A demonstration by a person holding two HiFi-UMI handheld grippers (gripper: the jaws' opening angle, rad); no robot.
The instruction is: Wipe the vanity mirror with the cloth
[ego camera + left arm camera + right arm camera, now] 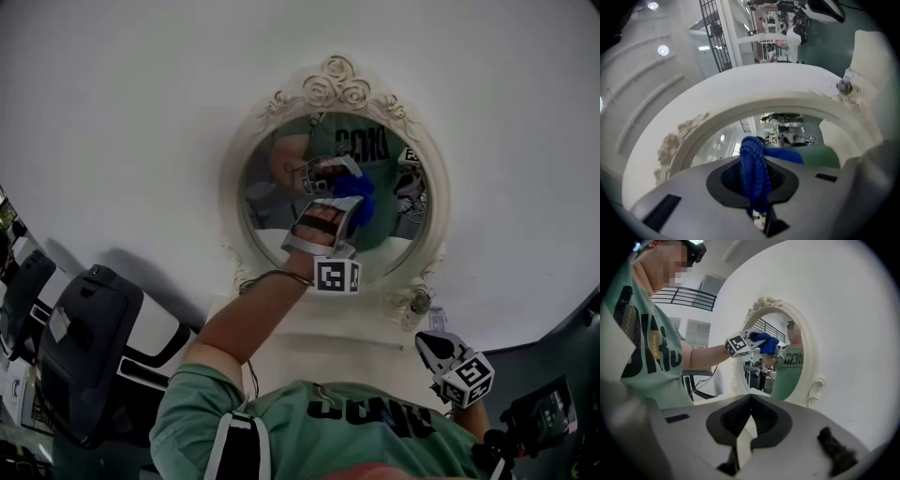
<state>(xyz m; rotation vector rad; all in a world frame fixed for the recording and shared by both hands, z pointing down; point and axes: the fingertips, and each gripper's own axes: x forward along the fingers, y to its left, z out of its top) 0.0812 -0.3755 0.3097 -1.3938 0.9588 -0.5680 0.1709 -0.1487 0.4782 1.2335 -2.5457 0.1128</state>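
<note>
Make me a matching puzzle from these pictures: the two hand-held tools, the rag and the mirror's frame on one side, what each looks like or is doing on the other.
Things:
1. left gripper
2. right gripper
3. cloth
4. mirror frame

Descriptions:
A. cream, with carved scrolls on top
B. blue
C. jaws shut on nothing, held low by the person's side
D. raised in front of the mirror, jaws clamped on fabric

Pairs: 1-D, 2-C, 3-B, 4-A

All three views face the mirror [267, 187], the left gripper view nearest.
</note>
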